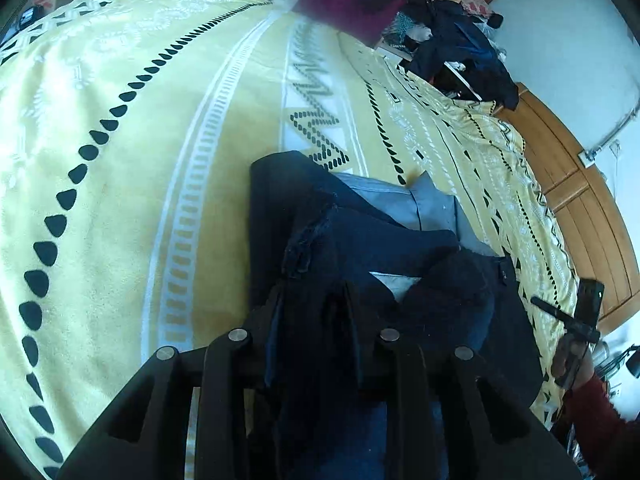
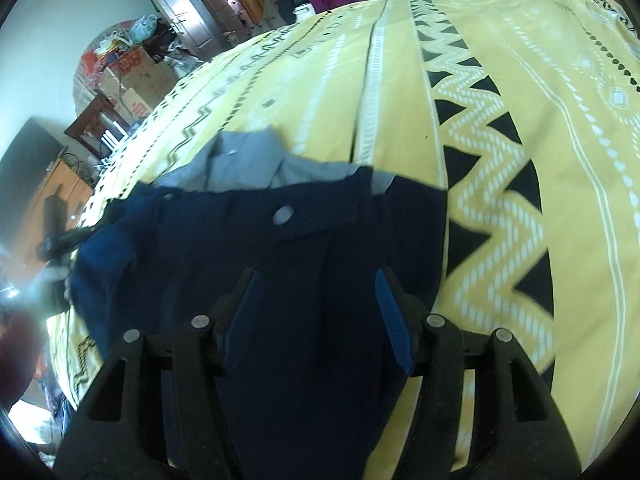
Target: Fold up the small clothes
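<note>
A small dark navy garment [image 2: 304,240] with a grey lining [image 1: 400,200] lies on the yellow patterned bedspread [image 1: 140,140] of the bed, near its edge. The left gripper [image 1: 316,320] has its jaws closed on a bunched fold of the cloth. The right gripper [image 2: 316,312] hangs above the garment, jaws spread wide and holding nothing.

Matte black plastic left gripper [image 1: 316,320] shows ribbed linkage arms pinned with round silver rivets. The black right gripper [image 2: 316,316] matches it, its fingers faced with ridged blue rubber pads [image 2: 394,326]. A dark red knitted sleeve [image 1: 600,416] covers the person's arm.
</note>
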`<state>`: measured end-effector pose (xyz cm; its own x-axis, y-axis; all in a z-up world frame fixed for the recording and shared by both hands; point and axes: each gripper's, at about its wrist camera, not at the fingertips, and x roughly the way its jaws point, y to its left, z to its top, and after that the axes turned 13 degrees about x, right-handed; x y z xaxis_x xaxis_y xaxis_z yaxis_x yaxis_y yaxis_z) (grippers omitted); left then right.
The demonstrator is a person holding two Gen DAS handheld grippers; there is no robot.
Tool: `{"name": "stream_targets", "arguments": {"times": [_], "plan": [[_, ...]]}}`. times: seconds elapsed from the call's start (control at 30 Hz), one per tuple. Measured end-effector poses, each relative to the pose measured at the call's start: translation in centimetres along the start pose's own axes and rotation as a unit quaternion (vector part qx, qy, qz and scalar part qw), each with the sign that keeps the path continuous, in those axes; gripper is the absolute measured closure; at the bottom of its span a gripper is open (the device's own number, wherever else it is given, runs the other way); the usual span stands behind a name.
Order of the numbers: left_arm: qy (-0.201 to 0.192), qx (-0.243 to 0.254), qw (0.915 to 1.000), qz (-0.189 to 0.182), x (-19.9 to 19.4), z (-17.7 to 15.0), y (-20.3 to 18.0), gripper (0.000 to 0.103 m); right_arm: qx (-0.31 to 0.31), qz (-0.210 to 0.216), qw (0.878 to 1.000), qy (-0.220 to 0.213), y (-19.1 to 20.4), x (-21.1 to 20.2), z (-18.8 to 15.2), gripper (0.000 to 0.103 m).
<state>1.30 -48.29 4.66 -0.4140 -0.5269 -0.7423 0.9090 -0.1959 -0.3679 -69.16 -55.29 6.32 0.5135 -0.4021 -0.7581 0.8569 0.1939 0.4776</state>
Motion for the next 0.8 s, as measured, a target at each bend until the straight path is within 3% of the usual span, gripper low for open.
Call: {"name": "stream_targets", "arguments": {"times": [0.3,0.4,0.43,0.47,0.57,0.6,0.67,0.73,0.8], "plan": [[0.011,0.036,0.9990,-0.024,0.6,0.5,-0.9,0.051,-0.006,-0.021,1.000,0.013,-0.6,4.1,2.2,0.037],[0.016,0.038,0.9987,-0.029,0.8,0.6,-1.0,0.049,-0.012,-0.013,1.000,0.024,-0.1,5.1,2.7,0.036],[0.015,0.040,0.9987,-0.029,0.7,0.8,-1.0,0.049,-0.013,-0.011,0.999,0.028,0.0,5.4,2.9,0.040],[0.014,0.043,0.9986,-0.029,0.6,0.9,-1.0,0.050,-0.015,-0.009,0.999,0.034,0.3,5.7,3.0,0.045],[0.021,0.054,0.9981,-0.023,0.6,1.3,-1.3,0.062,-0.013,-0.038,0.999,0.027,0.1,5.5,3.3,0.087],[0.028,0.057,0.9978,-0.016,0.8,1.5,-1.5,0.073,0.001,-0.023,1.000,0.019,-0.2,4.7,3.5,0.090],[0.024,0.060,0.9977,-0.020,0.6,2.0,-1.8,0.079,-0.001,0.001,1.000,-0.012,0.4,2.0,3.6,0.091],[-0.001,0.070,0.9972,-0.024,-0.5,2.9,-2.7,0.089,-0.012,0.024,0.999,-0.043,1.3,-0.9,3.6,0.092],[-0.048,0.080,0.9949,-0.037,-2.6,4.2,-3.7,0.089,-0.018,0.040,0.996,-0.073,1.6,-3.3,3.6,0.093]]}}
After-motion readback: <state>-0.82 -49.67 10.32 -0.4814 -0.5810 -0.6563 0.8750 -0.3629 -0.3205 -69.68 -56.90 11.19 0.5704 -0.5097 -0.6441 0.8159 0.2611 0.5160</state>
